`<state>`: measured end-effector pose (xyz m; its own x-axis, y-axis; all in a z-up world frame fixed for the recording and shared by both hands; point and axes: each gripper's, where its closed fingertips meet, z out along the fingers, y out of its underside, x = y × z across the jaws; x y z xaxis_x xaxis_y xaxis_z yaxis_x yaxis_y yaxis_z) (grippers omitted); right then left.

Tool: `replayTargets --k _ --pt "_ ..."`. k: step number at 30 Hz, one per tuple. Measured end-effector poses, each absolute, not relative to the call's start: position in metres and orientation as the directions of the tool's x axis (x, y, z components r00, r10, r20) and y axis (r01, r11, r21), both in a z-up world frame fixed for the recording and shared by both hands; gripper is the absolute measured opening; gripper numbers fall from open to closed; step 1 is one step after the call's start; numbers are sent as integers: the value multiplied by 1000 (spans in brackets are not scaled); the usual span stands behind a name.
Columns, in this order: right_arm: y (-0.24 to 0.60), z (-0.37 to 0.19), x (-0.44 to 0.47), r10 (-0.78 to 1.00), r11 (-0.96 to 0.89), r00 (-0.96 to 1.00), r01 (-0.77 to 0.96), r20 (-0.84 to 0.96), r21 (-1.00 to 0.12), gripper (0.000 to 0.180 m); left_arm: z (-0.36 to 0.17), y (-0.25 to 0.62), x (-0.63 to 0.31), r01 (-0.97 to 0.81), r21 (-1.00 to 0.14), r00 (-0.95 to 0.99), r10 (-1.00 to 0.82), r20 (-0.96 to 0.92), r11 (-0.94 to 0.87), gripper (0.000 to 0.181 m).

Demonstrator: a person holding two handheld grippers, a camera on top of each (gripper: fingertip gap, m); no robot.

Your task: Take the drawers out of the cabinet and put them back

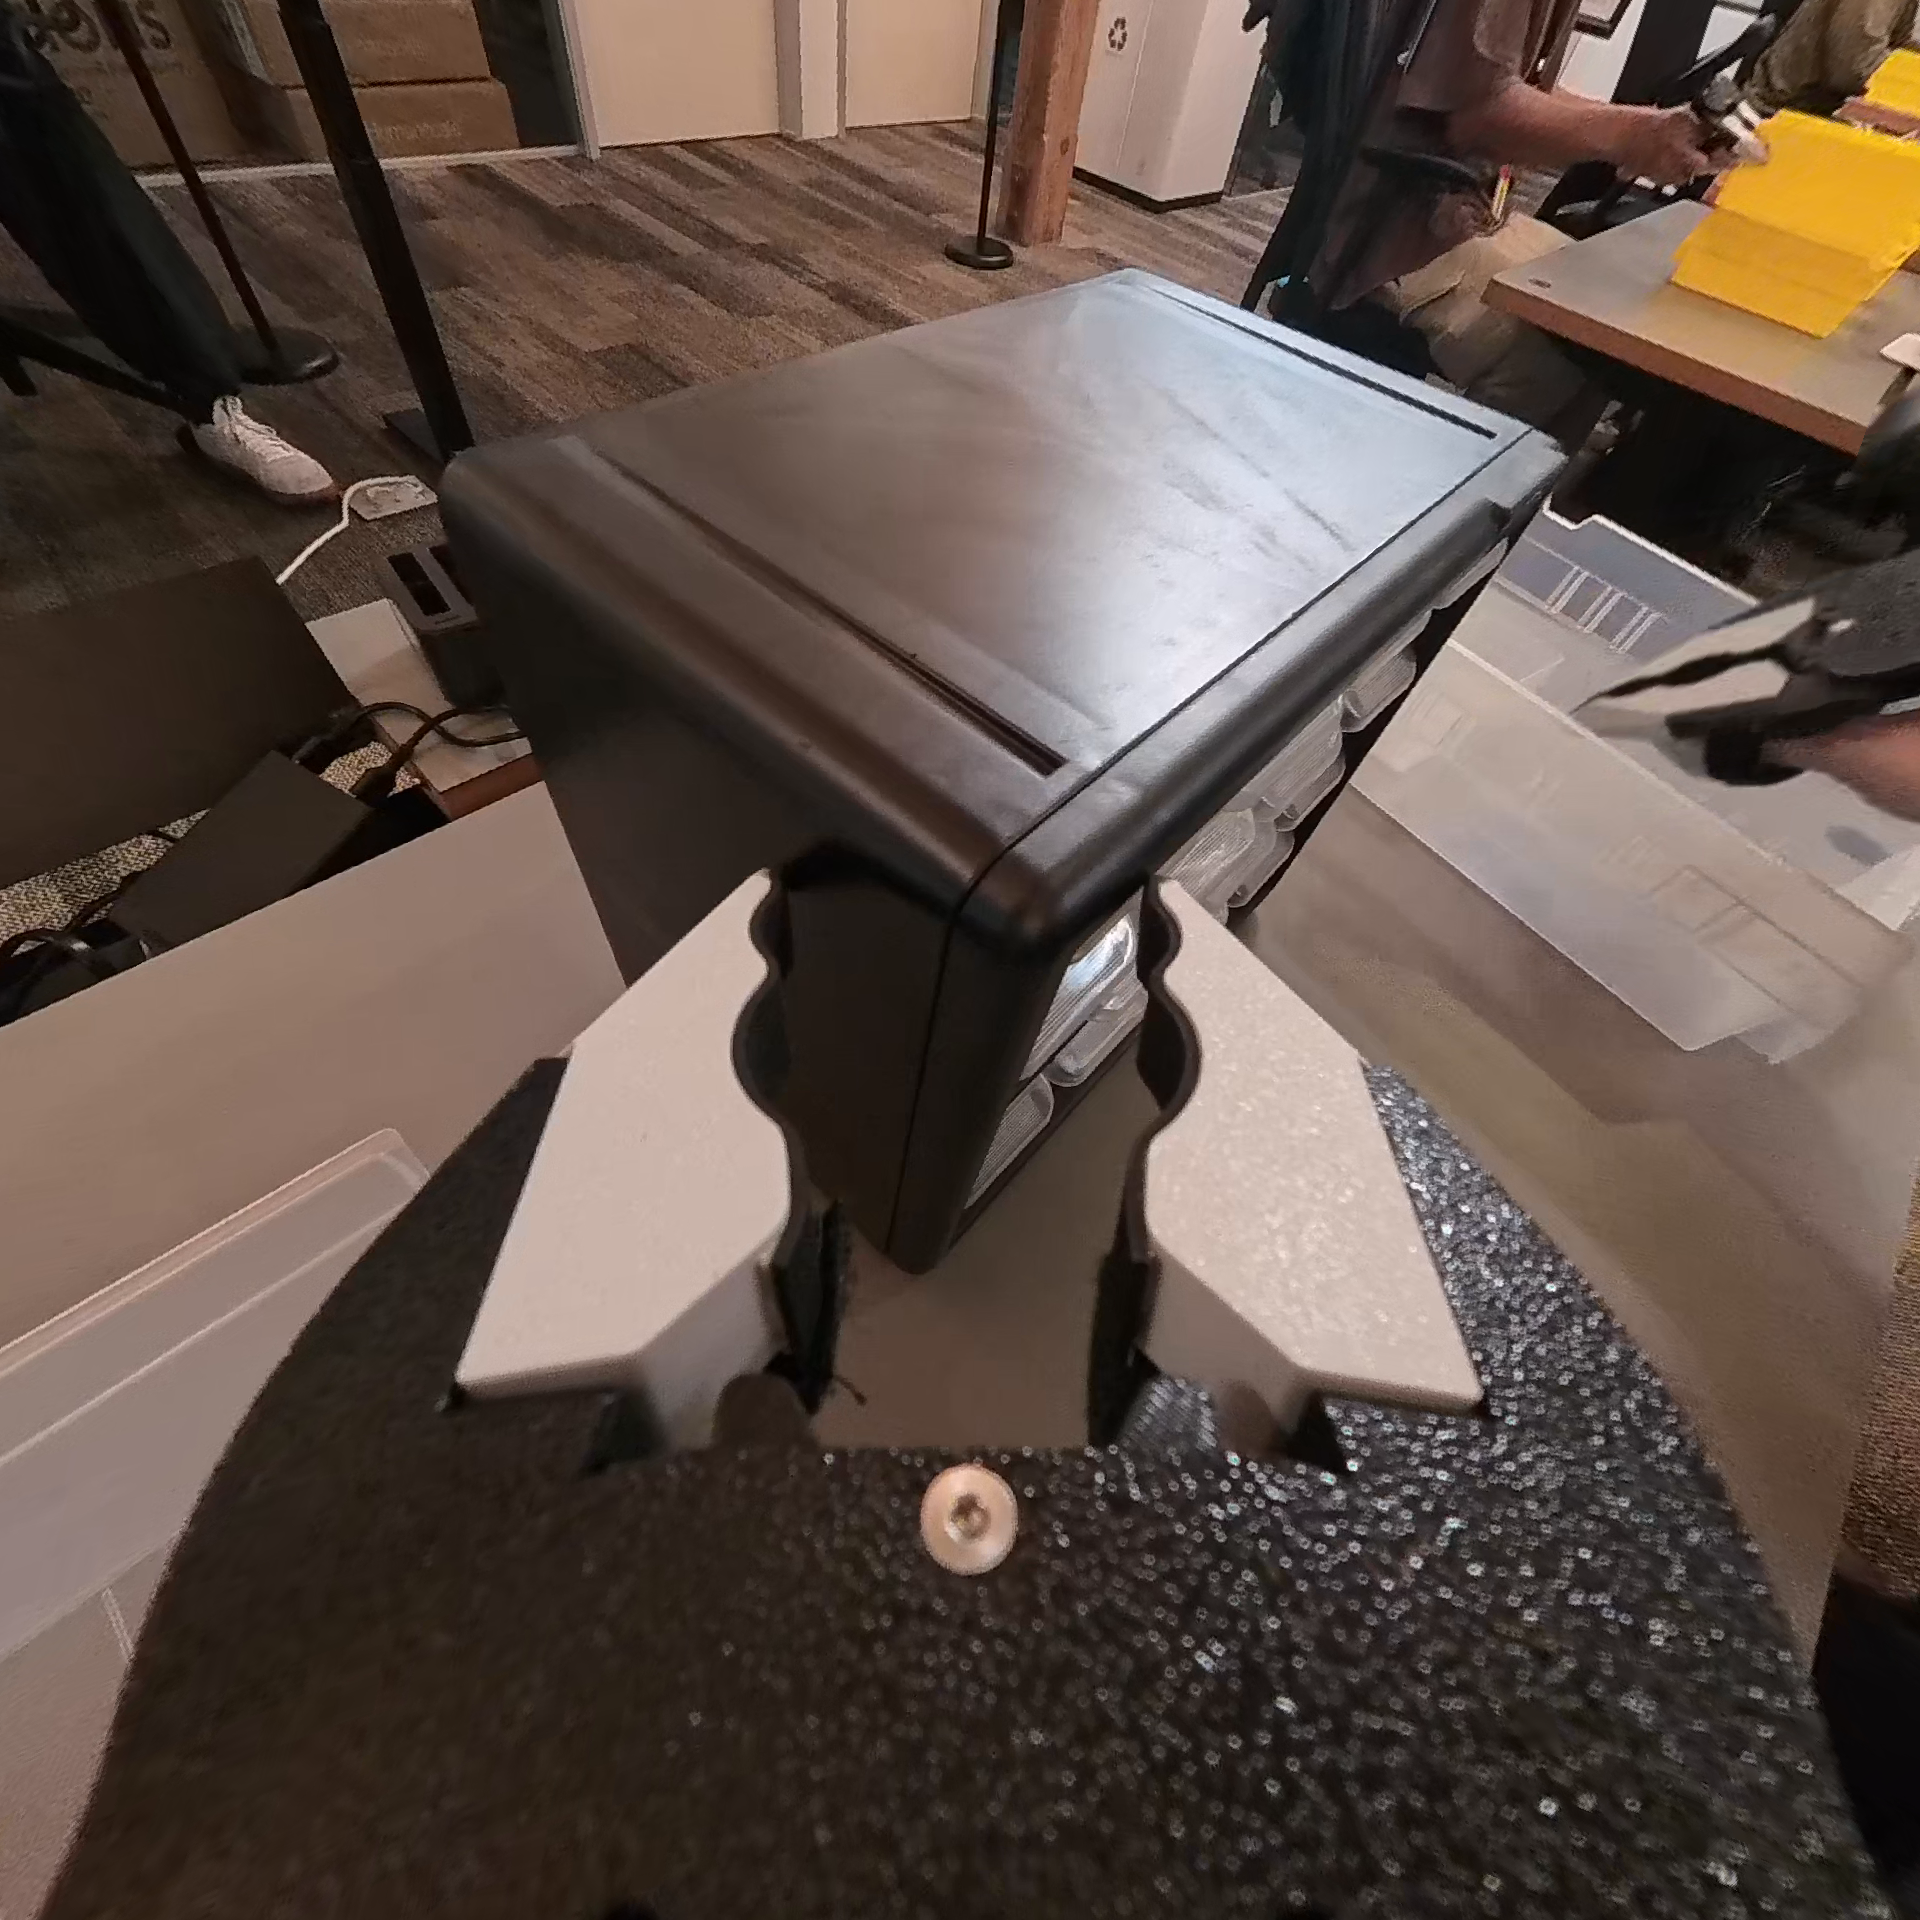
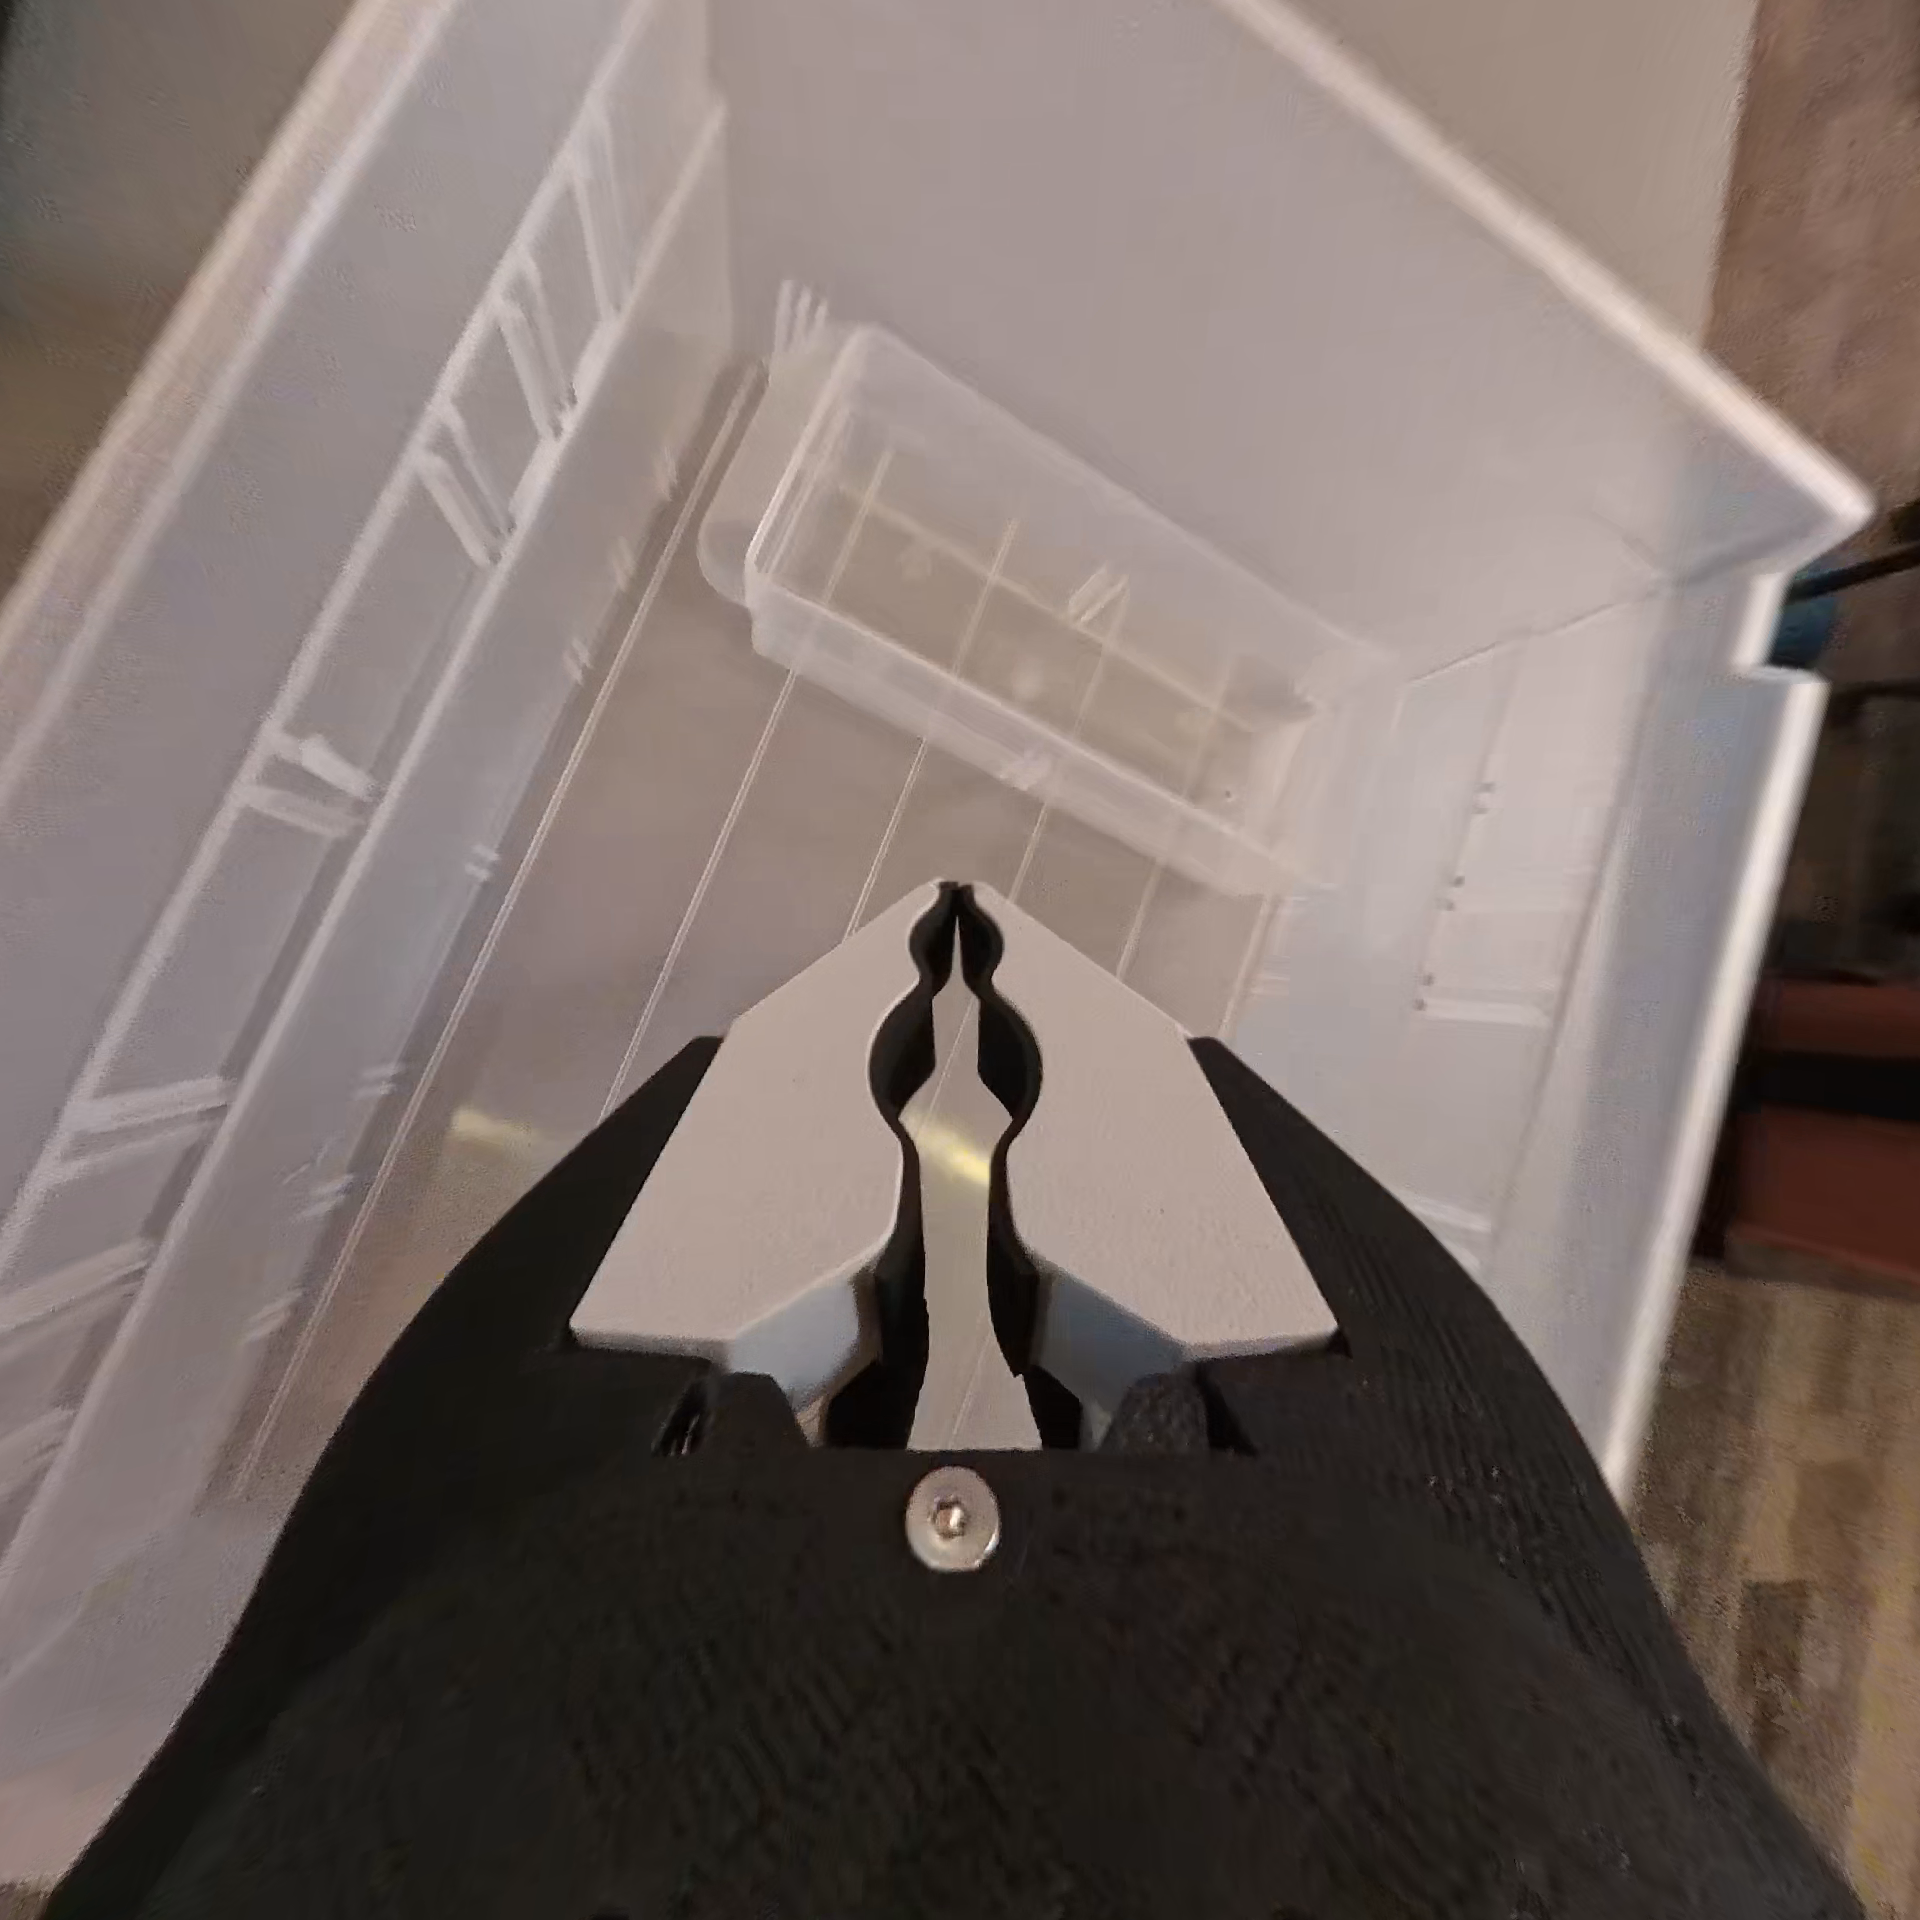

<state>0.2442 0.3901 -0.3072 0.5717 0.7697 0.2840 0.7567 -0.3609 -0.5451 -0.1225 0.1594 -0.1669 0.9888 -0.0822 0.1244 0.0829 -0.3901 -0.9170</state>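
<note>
A black cabinet point(image 1: 1039, 499) stands on the grey table, its front with several clear drawers point(image 1: 1257, 821) turned to the right. My left gripper point(image 1: 966, 904) is closed around the cabinet's near top corner, one finger on each side of it. My right gripper point(image 2: 956, 891) is shut and empty, its tips touching. It hovers over a large clear bin point(image 2: 312, 623) in which one clear drawer point(image 2: 1039, 623) lies tilted. The right gripper also shows in the left wrist view point(image 1: 1745, 675), over the same bin point(image 1: 1558, 831), to the right of the cabinet.
A second clear bin point(image 1: 156, 1351) sits at the table's near left. Behind, a person point(image 1: 1455, 135) handles yellow bins point(image 1: 1808, 229) on another table point(image 1: 1714, 343). Black stands point(image 1: 364, 208) and cables point(image 1: 343, 520) are on the wood floor.
</note>
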Motion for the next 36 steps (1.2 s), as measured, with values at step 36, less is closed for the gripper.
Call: replayTargets --k 36 --pt "179 -219 -10 -136 846 -35 517 990 134 43 -167 160 -123 87 -916 988 -82 129 -392 66"
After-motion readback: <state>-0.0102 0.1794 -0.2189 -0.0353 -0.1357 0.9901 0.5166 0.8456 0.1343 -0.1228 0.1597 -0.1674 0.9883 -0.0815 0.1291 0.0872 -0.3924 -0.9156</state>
